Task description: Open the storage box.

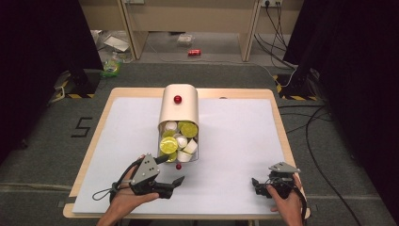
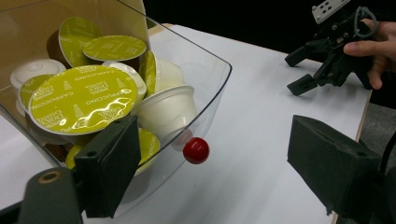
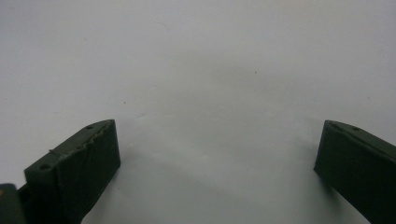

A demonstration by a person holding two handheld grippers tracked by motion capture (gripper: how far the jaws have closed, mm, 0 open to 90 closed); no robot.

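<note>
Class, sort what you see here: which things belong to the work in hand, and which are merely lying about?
In use:
clear plastic drawer with red ball knob
green-lidded coffee capsules
beige dispenser housing
open left gripper

Lying about:
red drinks can on floor
black cables

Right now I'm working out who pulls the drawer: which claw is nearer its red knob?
Left. The left claw sits open just before the red knob; the right claw rests far off to its right.

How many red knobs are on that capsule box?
2. One red knob sits on the beige cover; the other is on the clear drawer's front, between the left gripper's open fingers.
</note>
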